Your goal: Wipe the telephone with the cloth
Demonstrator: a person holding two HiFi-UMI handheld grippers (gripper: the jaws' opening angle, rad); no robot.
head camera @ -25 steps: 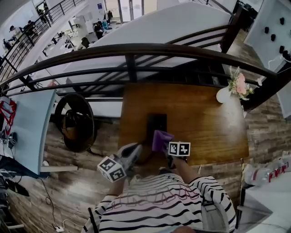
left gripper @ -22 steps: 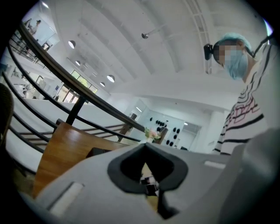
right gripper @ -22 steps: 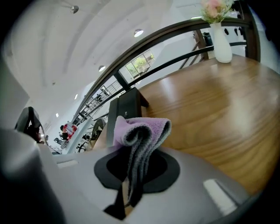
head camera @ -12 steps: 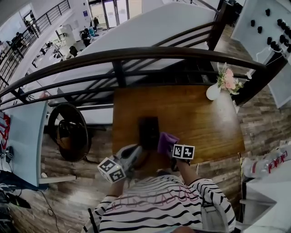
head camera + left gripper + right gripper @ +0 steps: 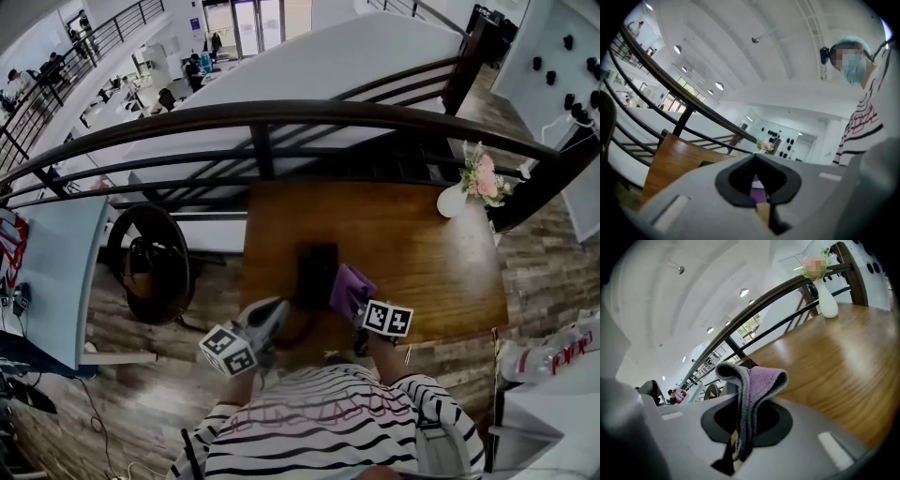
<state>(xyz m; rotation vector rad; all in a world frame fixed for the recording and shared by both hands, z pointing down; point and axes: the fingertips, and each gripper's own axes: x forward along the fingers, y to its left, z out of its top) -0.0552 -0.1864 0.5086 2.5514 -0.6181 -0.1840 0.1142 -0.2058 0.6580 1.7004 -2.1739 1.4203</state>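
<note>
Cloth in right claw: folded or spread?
Folded: the purple cloth is doubled over, its layers pinched together in the right claw.

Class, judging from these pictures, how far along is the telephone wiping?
Done: the cloth is picked up, pinched in the right gripper. In hand: it is held just right of the telephone, seemingly off it. Left: wiping the telephone; how clean it is cannot be told. The left gripper is shut, empty.

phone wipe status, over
Right hand-held gripper shut on cloth, at right edge of phone, contact unclear. Left hand-held gripper shut, empty, by phone's near end. Nothing in the way.
</note>
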